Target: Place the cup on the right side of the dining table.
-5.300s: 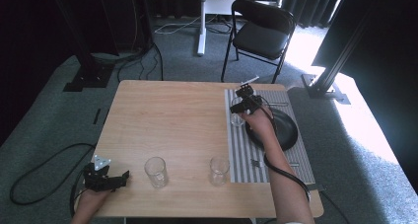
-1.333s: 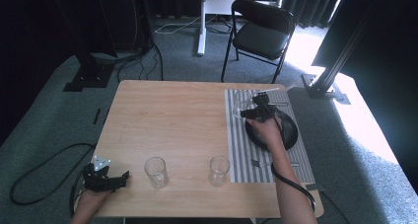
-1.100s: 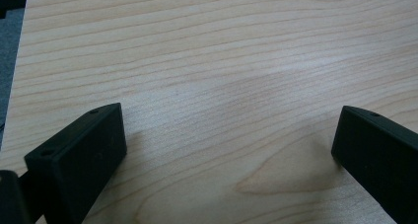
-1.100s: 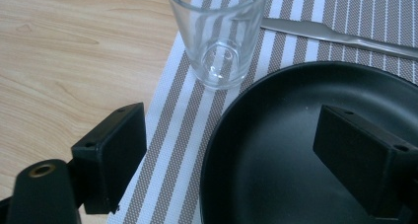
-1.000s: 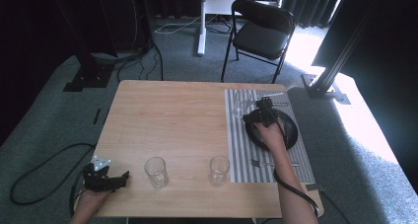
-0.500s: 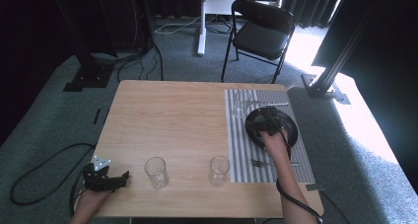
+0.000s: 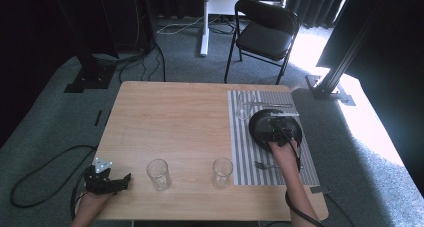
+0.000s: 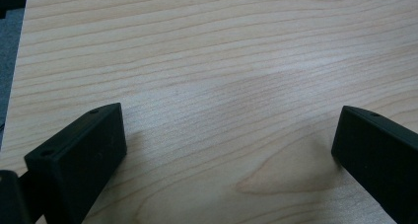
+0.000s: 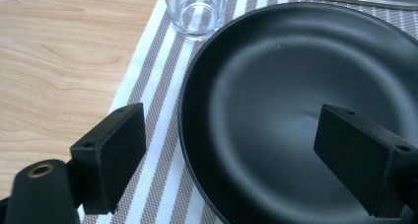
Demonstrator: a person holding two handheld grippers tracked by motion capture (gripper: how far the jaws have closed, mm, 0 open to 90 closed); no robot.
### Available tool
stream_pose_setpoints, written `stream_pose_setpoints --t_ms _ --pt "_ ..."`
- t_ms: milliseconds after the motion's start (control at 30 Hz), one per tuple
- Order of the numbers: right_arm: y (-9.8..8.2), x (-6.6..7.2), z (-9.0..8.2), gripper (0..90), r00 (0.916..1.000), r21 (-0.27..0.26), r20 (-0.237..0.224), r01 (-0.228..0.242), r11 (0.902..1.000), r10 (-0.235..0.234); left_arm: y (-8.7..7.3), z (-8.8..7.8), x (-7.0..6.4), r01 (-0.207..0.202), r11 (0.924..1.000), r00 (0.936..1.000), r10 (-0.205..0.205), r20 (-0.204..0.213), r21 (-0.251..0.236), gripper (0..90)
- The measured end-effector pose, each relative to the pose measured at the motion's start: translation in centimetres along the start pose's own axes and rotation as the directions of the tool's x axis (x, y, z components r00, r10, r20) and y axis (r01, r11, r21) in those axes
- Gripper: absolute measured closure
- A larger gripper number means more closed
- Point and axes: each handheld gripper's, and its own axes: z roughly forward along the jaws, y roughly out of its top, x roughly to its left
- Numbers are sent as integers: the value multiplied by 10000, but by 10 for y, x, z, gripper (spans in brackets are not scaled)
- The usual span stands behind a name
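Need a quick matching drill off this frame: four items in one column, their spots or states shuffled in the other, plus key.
Items:
1. black plate
2. fork
3. left tool
4. two empty glasses

Places or states:
A. at the near left corner of the table, jaws open over bare wood
B. on the bare wood near the front edge
C. on the striped mat, under the right tool
D. on the striped mat, nearer the person than the plate

Pairs: 1-C, 2-D, 3-A, 4-B

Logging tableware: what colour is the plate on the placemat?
Black, matte plate; clearest in the right gripper view.
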Motion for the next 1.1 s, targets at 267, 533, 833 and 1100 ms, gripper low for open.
stream_pose_setpoints --t_ms 267,533,833,1100 --pt "-14 -2 -7 119 9999 -204 138 44 9998 -42 0 0 0 0 10000 10000 0 0 1 4" --pt "-34 -4 -13 119 9997 -277 175 188 9994 -183 0 0 0 -6 10000 10000 6 0 1 4" --pt "-52 -7 -14 119 9989 -194 418 201 9996 -193 0 0 0 1 10000 10000 -1 5 -8 4" --pt "-75 -11 -16 119 9979 -225 632 159 9996 -144 0 0 0 -2 10000 10000 2 -2 5 4"
